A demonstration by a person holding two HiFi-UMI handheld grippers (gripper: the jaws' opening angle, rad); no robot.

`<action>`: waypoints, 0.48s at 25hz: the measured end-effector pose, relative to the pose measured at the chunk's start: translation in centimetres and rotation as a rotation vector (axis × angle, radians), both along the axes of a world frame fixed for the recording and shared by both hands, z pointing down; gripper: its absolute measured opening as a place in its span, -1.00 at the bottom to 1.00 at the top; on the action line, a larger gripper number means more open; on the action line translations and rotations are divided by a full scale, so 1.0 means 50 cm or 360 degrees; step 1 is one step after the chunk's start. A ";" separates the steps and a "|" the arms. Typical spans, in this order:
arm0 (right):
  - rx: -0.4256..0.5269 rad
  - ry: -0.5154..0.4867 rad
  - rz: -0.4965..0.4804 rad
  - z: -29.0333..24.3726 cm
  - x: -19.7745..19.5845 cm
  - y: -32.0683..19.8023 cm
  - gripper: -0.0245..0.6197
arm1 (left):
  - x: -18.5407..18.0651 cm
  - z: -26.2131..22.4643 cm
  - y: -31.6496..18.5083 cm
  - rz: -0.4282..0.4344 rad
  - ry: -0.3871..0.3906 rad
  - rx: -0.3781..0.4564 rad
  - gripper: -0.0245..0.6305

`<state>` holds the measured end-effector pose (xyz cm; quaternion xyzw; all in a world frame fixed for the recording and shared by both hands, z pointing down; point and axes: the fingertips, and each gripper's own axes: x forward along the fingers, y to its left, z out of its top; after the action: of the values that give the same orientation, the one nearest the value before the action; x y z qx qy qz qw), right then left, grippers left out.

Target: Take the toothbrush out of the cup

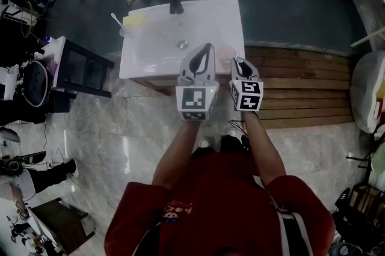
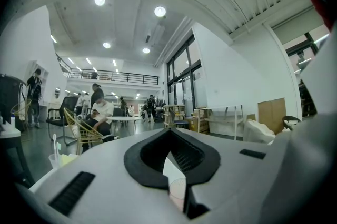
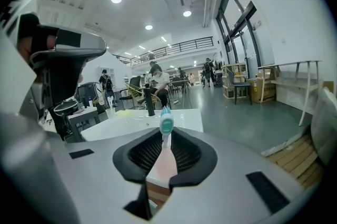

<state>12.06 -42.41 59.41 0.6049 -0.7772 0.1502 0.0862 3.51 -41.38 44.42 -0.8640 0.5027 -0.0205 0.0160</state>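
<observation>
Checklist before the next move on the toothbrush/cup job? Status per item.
1. Right gripper clamped on toothbrush: ok. The handle sits between the pads, teal head above them.
2. Toothbrush upright in the grip: ok.
3. Toothbrush's lower end clear of cup: cannot tell, it is hidden below the jaws.
4. Left gripper steadying cup: cannot tell. The pale pink cup shows low in the gap between its jaws, but contact is unclear.
5. Obstacles near the lift path: ok. The faucet and second cup stand at the sink's far side, away from both grippers.
</observation>
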 end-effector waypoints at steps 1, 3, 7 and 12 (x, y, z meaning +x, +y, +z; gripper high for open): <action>-0.0002 -0.0002 -0.0002 -0.001 0.000 -0.001 -0.71 | 0.001 0.000 -0.001 0.0002 0.0000 0.0002 -0.84; 0.0001 -0.0008 -0.0006 -0.004 0.000 -0.002 -0.71 | 0.000 -0.003 -0.002 0.0001 0.0005 0.0006 -0.84; 0.0030 0.0003 -0.0006 -0.017 -0.005 -0.003 -0.71 | -0.007 -0.005 -0.003 -0.0006 0.0020 0.0012 -0.84; 0.0085 0.0026 -0.0016 -0.051 -0.007 -0.006 -0.71 | -0.010 -0.006 -0.004 -0.0006 0.0035 0.0016 -0.84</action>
<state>11.72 -42.72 56.87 0.6042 -0.7833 0.1240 0.0770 3.02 -41.58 44.12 -0.8632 0.5046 -0.0084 0.0149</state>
